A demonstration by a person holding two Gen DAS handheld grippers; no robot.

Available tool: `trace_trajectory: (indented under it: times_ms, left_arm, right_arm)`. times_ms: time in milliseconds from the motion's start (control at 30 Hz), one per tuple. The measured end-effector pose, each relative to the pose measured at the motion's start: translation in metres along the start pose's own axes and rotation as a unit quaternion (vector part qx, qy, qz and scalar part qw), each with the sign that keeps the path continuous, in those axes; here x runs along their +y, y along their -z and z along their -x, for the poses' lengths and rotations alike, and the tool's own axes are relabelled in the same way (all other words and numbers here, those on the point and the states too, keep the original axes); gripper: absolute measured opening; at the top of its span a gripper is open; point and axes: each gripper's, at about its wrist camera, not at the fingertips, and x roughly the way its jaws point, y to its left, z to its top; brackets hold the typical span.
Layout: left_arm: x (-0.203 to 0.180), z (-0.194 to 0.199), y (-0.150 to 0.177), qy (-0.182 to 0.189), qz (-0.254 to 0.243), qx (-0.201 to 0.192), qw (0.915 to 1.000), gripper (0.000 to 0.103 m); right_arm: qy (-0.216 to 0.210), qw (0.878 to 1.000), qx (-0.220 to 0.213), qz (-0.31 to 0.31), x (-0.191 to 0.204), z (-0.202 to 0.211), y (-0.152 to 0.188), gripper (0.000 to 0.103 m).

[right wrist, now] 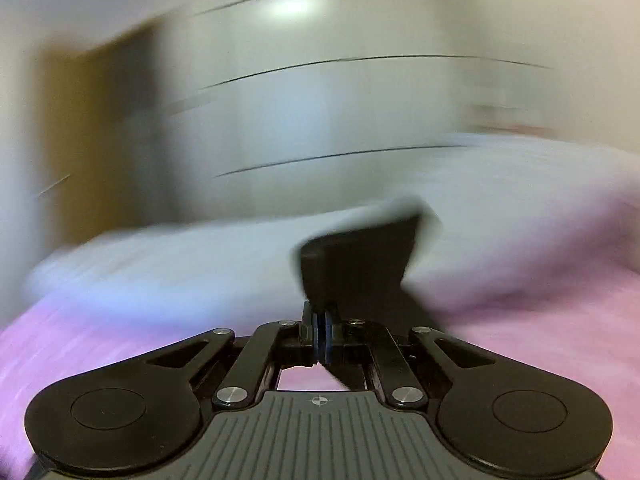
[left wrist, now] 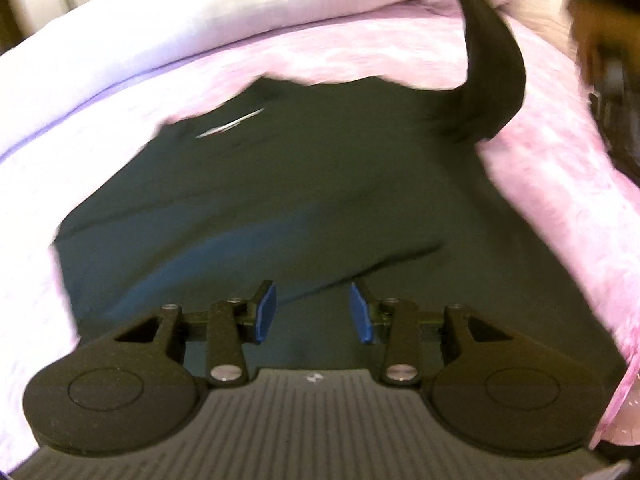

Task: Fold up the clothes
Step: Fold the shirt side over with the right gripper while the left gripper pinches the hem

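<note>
Dark green-black shirt [left wrist: 280, 184] lies spread on a pink blanket [left wrist: 560, 200], small white logo facing up, a paler duvet [left wrist: 160, 32] bunched beyond it. Left gripper [left wrist: 313, 312] hangs over the near part of the shirt, blue pads [left wrist: 266, 310] parted to a moderate gap with nothing between them; whether they touch the cloth underneath is unclear. Right gripper [right wrist: 322, 336] is clamped tight on a strip of the same dark fabric, likely a sleeve [right wrist: 360, 264], which stands up past its fingertips; in the left view that sleeve rises off the shirt's far right corner toward the top edge. Right view is heavily smeared.

Risks, as a judgement: the pinch looks thin, so a fast swing could pull the sleeve free mid-fold. With the left gripper not pinning the body, dragging the sleeve across may slide or bunch the whole shirt on the soft blanket, giving a crooked fold.
</note>
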Motion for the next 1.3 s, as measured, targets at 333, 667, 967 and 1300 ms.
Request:
trace_trajectory:
  times_ms: [333,667,967,1300]
  left_arm:
    - [0.138,0.031,0.07,-0.038,0.073,0.003,0.9966,0.036]
    - [0.159,-0.031,0.003,0.068,0.047,-0.036,0.9959,0.039]
    - [0.145,-0.12,-0.048,0.127,0.036,0.047,0.9902,0.025]
    - [0.166,-0.05,-0.072,0.072,-0.013,0.017,0.9972,0.007]
  right_arm:
    - [-0.113,0.965,0.203,0.12,0.198,-0.102,0.149,0.003]
    - [-0.063,0.968,0.217,0.105,0.161,-0.046,0.119,0.044]
    - [0.111,0.946,0.273,0.132,0.065,-0.03,0.136,0.045]
    - [0.135,0.942,0.266,0.156,-0.009,-0.084,0.143,0.049]
